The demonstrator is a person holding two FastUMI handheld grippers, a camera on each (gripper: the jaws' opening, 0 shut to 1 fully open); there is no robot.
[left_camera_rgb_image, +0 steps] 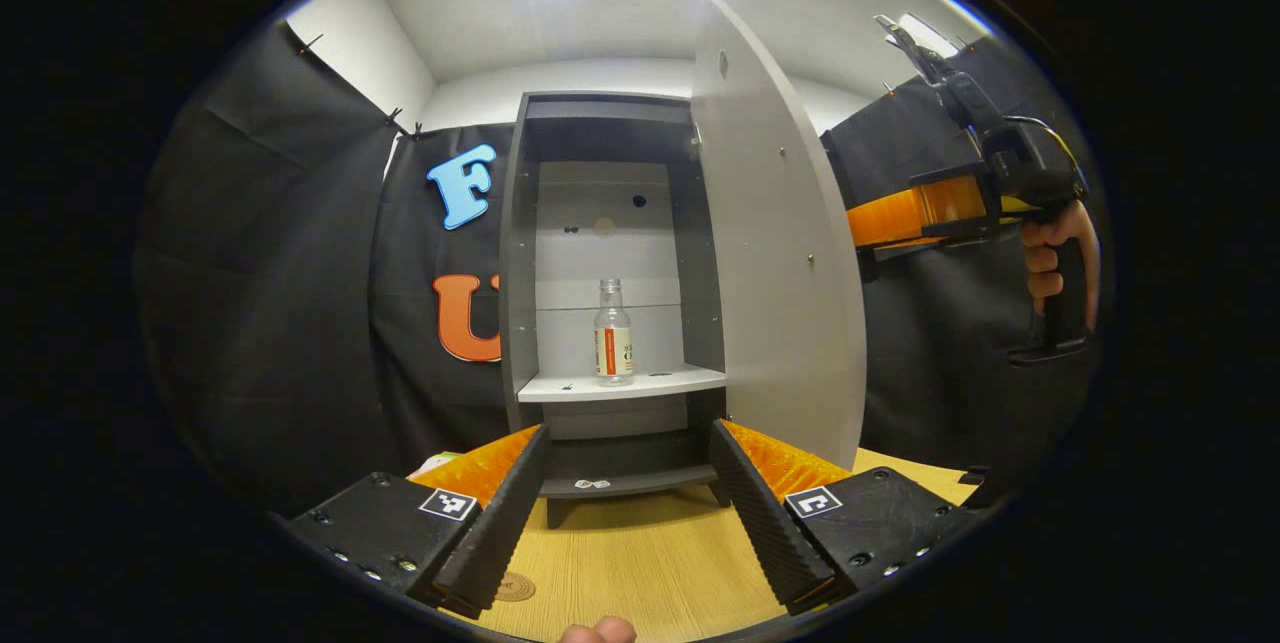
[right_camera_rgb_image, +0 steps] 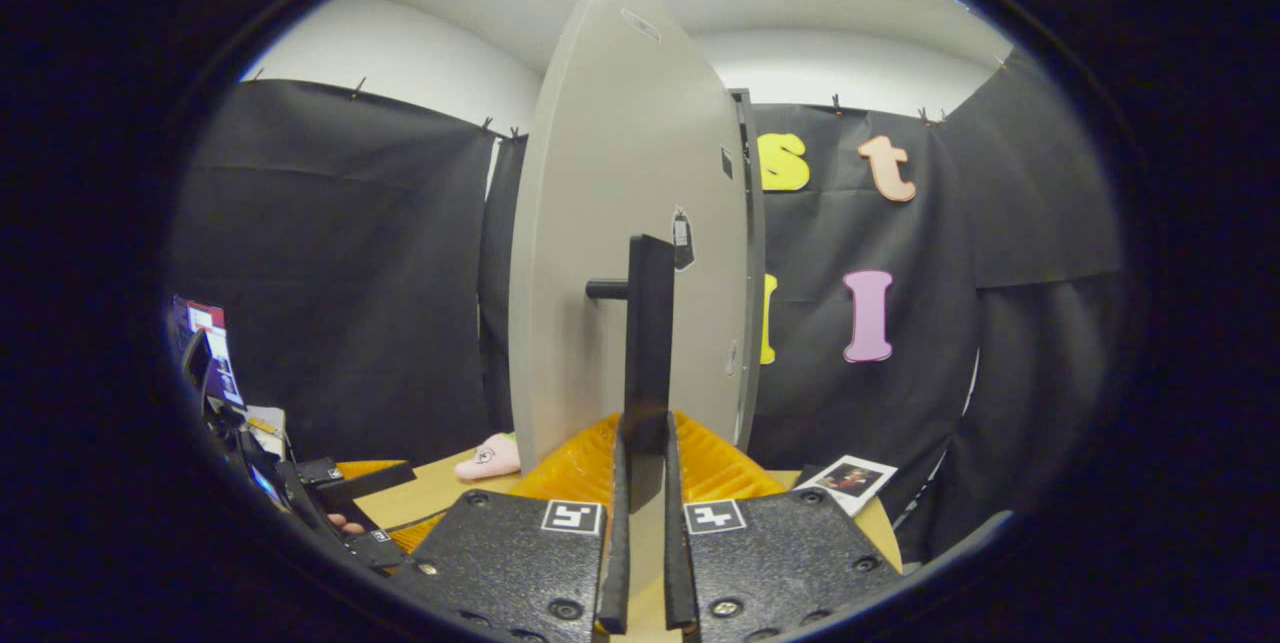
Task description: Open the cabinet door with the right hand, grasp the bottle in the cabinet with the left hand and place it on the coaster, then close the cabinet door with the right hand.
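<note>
The right gripper (right_camera_rgb_image: 640,483) clamps the handle (right_camera_rgb_image: 648,343), holding the door (left_camera_rgb_image: 770,253) wide so the left gripper (left_camera_rgb_image: 628,483), jaws spread and empty, faces the bottle (left_camera_rgb_image: 612,333) upright on the cabinet's (left_camera_rgb_image: 515,253) shelf (left_camera_rgb_image: 560,386).

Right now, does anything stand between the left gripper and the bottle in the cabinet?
Nothing visible does. The cabinet door is swung open to the right, the bottle stands alone on its shelf, and the open left gripper faces it across bare table.
</note>
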